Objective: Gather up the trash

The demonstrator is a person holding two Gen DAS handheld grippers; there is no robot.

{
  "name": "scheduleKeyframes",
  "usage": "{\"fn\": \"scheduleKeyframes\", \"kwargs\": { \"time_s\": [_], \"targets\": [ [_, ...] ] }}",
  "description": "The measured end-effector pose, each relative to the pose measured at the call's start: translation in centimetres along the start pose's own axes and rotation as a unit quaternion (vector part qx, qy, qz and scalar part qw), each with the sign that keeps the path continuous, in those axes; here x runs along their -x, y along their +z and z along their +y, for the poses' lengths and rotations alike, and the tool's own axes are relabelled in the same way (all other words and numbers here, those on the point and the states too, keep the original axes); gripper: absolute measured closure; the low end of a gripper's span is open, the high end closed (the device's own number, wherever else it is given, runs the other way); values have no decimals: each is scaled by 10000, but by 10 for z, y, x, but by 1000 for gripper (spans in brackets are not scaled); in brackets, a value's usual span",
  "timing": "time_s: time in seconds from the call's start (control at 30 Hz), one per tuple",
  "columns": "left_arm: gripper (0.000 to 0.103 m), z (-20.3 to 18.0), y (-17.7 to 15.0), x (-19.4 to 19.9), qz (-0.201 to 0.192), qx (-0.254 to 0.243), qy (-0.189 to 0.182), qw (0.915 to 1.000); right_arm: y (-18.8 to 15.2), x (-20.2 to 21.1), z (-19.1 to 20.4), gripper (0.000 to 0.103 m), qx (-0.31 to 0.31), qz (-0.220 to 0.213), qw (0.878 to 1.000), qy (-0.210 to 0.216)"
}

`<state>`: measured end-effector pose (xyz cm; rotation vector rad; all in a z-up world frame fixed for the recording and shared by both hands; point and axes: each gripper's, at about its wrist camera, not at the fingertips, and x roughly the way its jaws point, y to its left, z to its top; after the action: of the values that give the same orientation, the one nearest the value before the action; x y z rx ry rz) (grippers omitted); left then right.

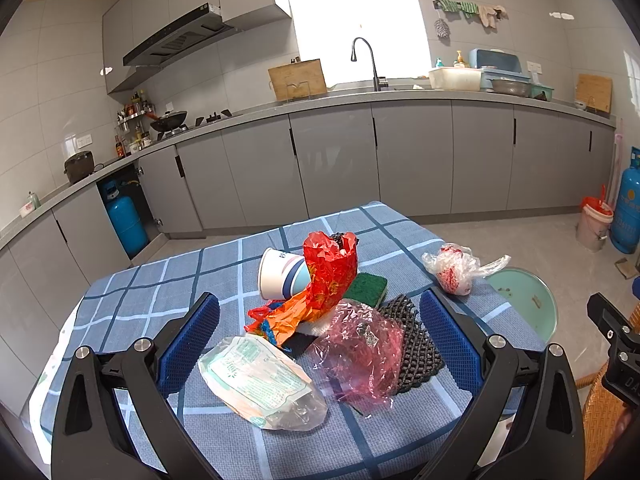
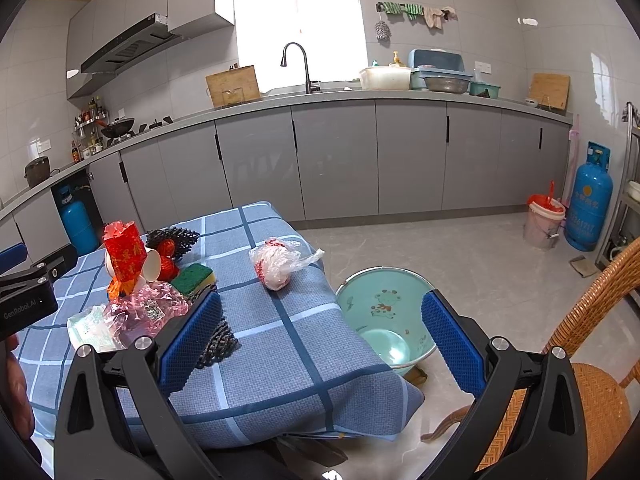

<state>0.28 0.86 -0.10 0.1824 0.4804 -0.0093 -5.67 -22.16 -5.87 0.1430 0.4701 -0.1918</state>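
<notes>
A heap of trash lies on the blue checked tablecloth (image 1: 152, 292): a clear green-printed wrapper (image 1: 260, 384), a pink plastic film (image 1: 356, 352), a red and orange bag (image 1: 328, 276), a paper cup (image 1: 280, 274) on its side, a green sponge (image 1: 366, 290) and black mesh (image 1: 416, 344). A knotted white and red bag (image 1: 456, 266) (image 2: 276, 264) lies apart near the table's right edge. My left gripper (image 1: 320, 340) stands open above the heap, holding nothing. My right gripper (image 2: 322, 338) is open over the table corner (image 2: 304, 360), also holding nothing.
A teal basin (image 2: 384, 312) stands on the floor to the right of the table, with a wicker chair (image 2: 600, 380) beside it. A lined bucket (image 2: 544, 224) and a blue gas cylinder (image 2: 590, 200) stand by the far wall. Grey kitchen cabinets (image 2: 336, 160) run behind.
</notes>
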Motion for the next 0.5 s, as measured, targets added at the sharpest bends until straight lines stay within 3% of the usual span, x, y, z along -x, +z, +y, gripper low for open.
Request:
{"fn": "scheduleKeyframes", "kwargs": {
  "time_s": [0.5],
  "targets": [
    [4, 1, 1, 0, 2, 9, 10, 10000, 7, 0, 8, 4, 0, 32, 10000, 49]
  ]
}}
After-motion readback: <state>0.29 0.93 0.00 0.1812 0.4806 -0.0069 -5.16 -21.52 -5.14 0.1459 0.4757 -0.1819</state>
